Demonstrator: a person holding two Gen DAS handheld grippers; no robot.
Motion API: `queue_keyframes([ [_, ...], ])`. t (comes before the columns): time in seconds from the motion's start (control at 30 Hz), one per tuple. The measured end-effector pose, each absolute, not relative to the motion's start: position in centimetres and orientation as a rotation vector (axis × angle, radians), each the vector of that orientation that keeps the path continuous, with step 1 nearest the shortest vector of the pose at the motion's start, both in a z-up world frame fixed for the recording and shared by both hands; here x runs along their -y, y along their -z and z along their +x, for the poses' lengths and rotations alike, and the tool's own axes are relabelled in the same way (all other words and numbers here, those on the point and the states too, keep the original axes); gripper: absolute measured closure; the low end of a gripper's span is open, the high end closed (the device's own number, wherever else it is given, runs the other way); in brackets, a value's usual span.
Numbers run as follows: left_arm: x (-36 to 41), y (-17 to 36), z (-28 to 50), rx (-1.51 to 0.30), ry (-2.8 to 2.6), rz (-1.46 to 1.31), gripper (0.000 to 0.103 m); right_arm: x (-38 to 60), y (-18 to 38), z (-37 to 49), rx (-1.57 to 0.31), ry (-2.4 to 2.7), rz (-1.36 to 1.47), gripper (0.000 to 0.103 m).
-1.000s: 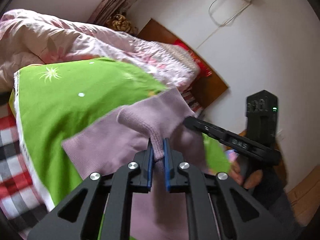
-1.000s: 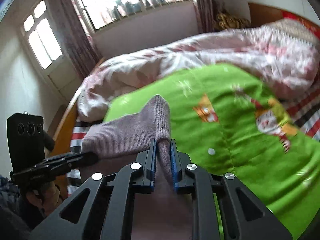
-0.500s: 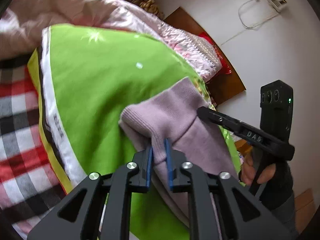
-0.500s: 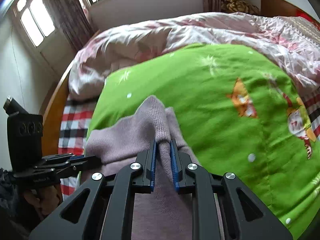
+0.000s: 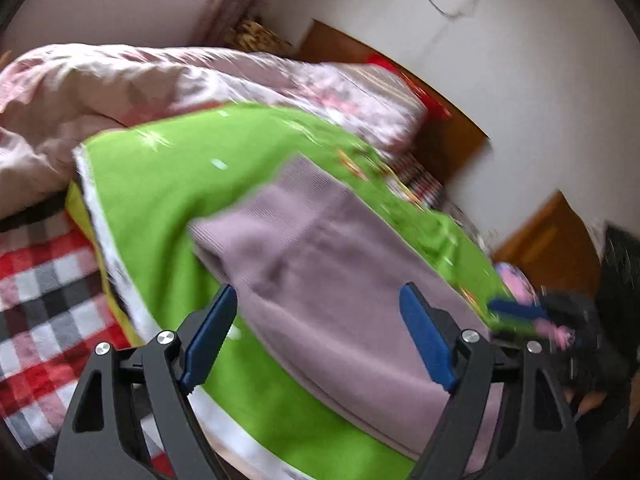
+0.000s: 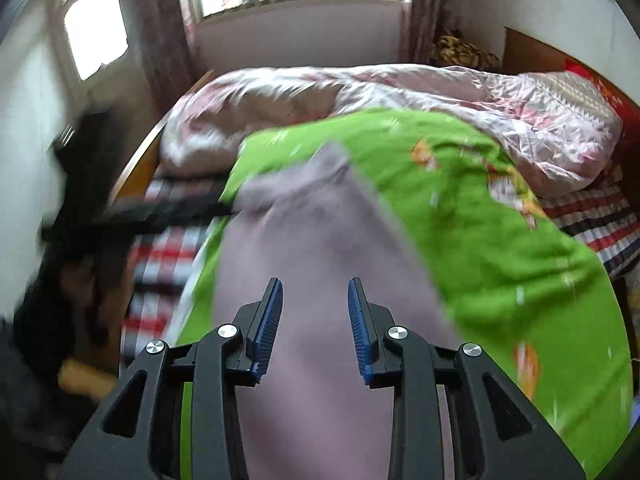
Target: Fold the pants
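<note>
Mauve knit pants lie folded on the green blanket, long axis running from my fingers toward 11 o'clock. Left gripper: jaws opening, wide apart, cloth below, not pinched. Right gripper: jaws opening too, narrower gap, pants under and between them w/o contact. Both tilt down; right sits more squarely over the cloth, so prob. nearer for the next pinch.
</note>
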State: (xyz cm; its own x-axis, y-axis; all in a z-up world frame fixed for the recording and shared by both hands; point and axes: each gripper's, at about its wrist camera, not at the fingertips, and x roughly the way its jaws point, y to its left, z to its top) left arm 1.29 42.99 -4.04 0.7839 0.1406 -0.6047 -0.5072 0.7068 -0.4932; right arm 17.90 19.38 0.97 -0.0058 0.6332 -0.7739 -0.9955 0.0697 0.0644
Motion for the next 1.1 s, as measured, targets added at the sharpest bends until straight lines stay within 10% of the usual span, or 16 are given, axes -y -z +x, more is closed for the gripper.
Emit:
queue_keyframes([
  [0.07,-41.3,5.0,1.5,-0.604,-0.324,-0.710,0.020,-15.6,-0.1,16.1,-0.779,-1.422,-0.620,0.032],
  [0.1,-40.5,5.2,1.7,-0.620,-0.302,-0.706,0.020,-14.1,0.3,15.4,-0.781,-1.415,-0.623,0.032],
  [0.47,-33.6,7.6,3.9,-0.761,-0.193,-0.460,0.021,-6.9,4.9,9.5,-0.787,-1.347,-0.768,0.072],
  [1.1,-33.6,7.8,6.4,-0.914,-0.176,-0.438,0.008,-5.6,4.5,14.1,-0.960,-1.379,-0.492,0.098],
])
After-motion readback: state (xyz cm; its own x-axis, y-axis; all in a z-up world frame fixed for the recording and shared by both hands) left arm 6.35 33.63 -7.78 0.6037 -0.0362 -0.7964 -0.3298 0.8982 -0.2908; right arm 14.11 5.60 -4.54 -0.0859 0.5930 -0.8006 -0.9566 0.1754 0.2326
